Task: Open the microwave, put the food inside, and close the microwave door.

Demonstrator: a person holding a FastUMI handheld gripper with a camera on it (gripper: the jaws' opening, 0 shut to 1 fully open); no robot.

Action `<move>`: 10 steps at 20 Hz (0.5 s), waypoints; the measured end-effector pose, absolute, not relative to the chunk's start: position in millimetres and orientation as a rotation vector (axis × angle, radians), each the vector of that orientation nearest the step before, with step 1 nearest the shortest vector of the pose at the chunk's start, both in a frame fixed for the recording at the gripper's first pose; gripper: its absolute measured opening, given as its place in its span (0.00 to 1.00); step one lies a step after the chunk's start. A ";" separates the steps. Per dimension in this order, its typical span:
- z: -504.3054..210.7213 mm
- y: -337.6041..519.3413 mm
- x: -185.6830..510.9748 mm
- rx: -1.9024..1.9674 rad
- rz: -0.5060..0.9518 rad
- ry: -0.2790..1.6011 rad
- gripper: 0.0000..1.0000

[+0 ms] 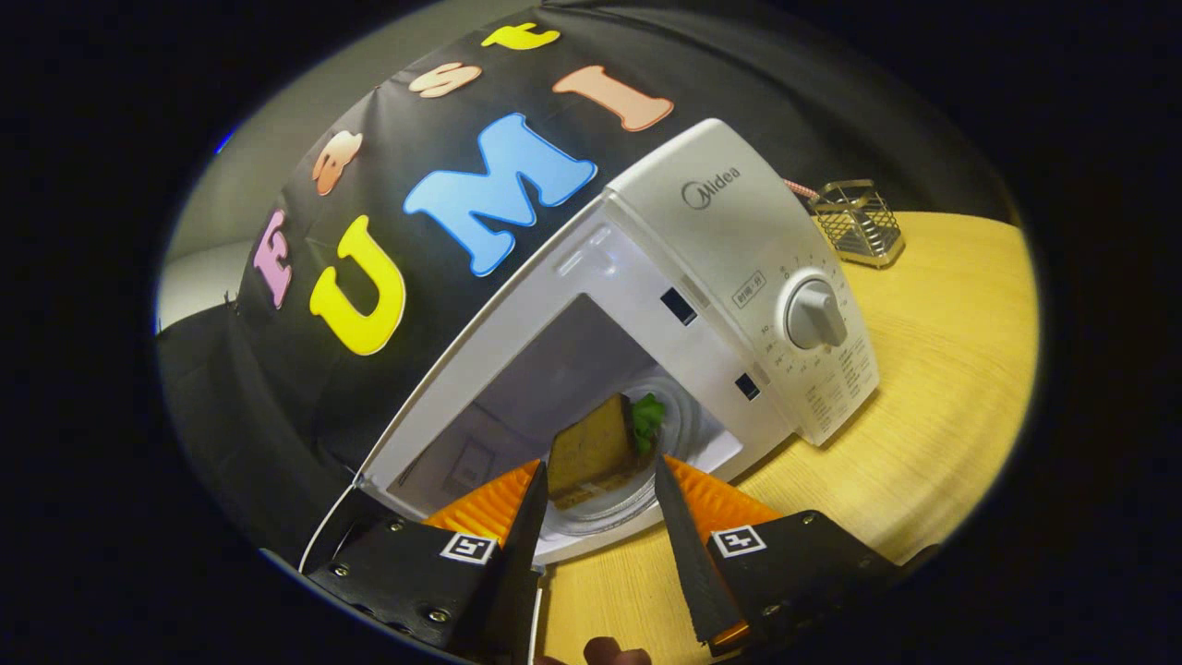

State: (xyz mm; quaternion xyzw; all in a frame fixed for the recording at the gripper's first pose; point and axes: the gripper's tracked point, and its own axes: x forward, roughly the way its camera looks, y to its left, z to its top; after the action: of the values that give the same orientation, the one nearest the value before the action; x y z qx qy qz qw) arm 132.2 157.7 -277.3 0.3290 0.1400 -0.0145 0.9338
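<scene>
White microwave oven stands door open on the light wooden worktop, at centre frame. Inside its cavity, a brown sandwich with green lettuce lies on the clear glass turntable plate. The gripper sits at lower centre, jaws released and spread either side of the sandwich, gripping nothing. A wire mesh holder stands at upper right, behind the microwave.

Tongs on black bolted housings, silver screws, square coded tags (one each), orange ribbed backing
</scene>
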 end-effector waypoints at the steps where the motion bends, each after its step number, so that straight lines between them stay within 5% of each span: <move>1: -272.3 157.7 122.3 0.625 -0.011 0.280 0.70; 10: -252.7 149.3 44.7 0.243 -0.010 0.232 0.66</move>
State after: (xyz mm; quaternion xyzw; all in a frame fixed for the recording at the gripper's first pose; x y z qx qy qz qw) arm 44.7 149.3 -252.7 0.1207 0.1155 -0.0049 0.9859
